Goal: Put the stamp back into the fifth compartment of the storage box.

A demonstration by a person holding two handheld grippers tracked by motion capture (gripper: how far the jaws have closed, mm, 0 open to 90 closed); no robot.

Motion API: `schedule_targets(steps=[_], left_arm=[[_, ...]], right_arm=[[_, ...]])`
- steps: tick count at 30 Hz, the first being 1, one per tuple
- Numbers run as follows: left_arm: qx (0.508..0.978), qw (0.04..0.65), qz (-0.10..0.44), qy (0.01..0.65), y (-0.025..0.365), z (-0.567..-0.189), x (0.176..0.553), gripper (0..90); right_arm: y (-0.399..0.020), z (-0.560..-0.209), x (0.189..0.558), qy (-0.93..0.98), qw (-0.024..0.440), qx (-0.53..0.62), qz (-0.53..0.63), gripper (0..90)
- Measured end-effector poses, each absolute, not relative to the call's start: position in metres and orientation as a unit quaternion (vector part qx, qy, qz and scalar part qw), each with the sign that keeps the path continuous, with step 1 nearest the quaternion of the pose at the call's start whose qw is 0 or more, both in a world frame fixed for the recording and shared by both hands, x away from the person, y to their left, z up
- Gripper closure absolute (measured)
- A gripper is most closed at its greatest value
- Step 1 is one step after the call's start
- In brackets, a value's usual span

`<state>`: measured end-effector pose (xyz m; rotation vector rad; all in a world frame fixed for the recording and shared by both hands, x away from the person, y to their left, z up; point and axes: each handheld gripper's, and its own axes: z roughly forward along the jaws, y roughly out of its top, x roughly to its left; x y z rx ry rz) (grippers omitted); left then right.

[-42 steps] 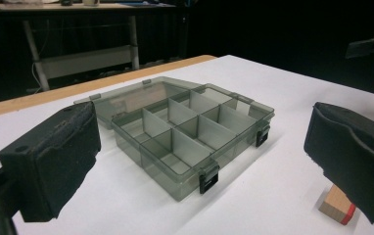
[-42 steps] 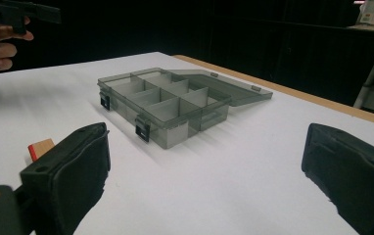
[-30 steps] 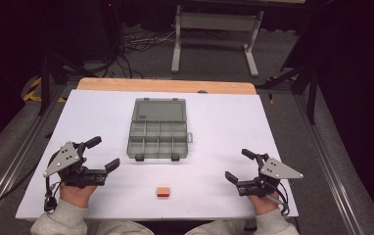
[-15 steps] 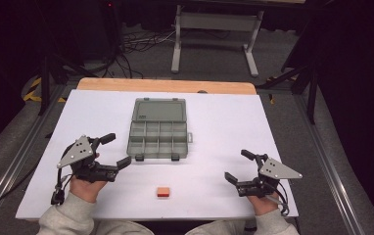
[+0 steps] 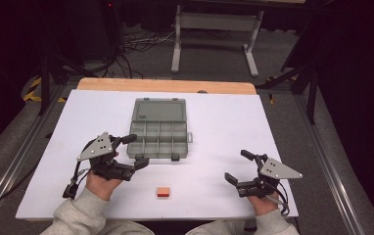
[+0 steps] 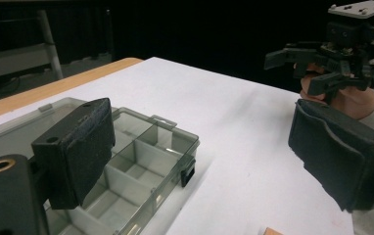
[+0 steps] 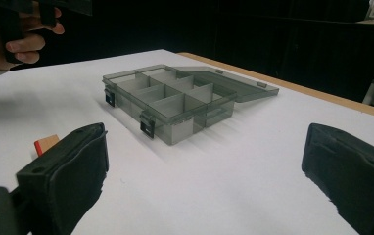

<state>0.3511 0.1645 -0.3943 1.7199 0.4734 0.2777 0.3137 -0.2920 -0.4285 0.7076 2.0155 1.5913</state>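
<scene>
Looking down from the high view, the left gripper (image 5: 135,151), jaws apart and just closing a little on nothing, sits at the near-left corner of the open compartment box (image 5: 159,132). An orange block (image 5: 163,192) lies nearer. The right gripper (image 5: 238,167) rests open, well right.

Left gripper view: the box (image 6: 141,166) lies behind its left jaw.

Right gripper view: the box (image 7: 175,105) sits far between spread jaws, the block (image 7: 45,143) at left.

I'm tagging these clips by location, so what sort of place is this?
Probably a lab or workshop set up for recording: a white-topped table in a dark room, loose cables on the grey floor behind it, and a metal stand beyond the table's far edge.
</scene>
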Motion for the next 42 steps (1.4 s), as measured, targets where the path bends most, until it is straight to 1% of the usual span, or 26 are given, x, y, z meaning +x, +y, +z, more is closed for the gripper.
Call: schedule_targets(steps=[11, 27, 37, 42], left_arm=[[0.765, 0.611, 0.110, 0.173, 0.141, -0.389, 0.354, 11.6], [0.777, 0.603, 0.091, 0.156, 0.122, -0.390, 0.358, 12.0], [0.794, 0.588, 0.055, 0.144, 0.116, -0.397, 0.360, 12.9], [0.806, 0.577, 0.033, 0.124, 0.112, -0.400, 0.359, 14.0]], right_arm=[[-0.292, -0.429, 0.314, 0.736, 0.235, 0.257, 0.581, 4.2], [-0.291, -0.429, 0.314, 0.738, 0.232, 0.254, 0.581, 4.2], [-0.291, -0.430, 0.315, 0.740, 0.230, 0.254, 0.580, 4.1], [-0.290, -0.430, 0.315, 0.740, 0.229, 0.253, 0.579, 4.1]])
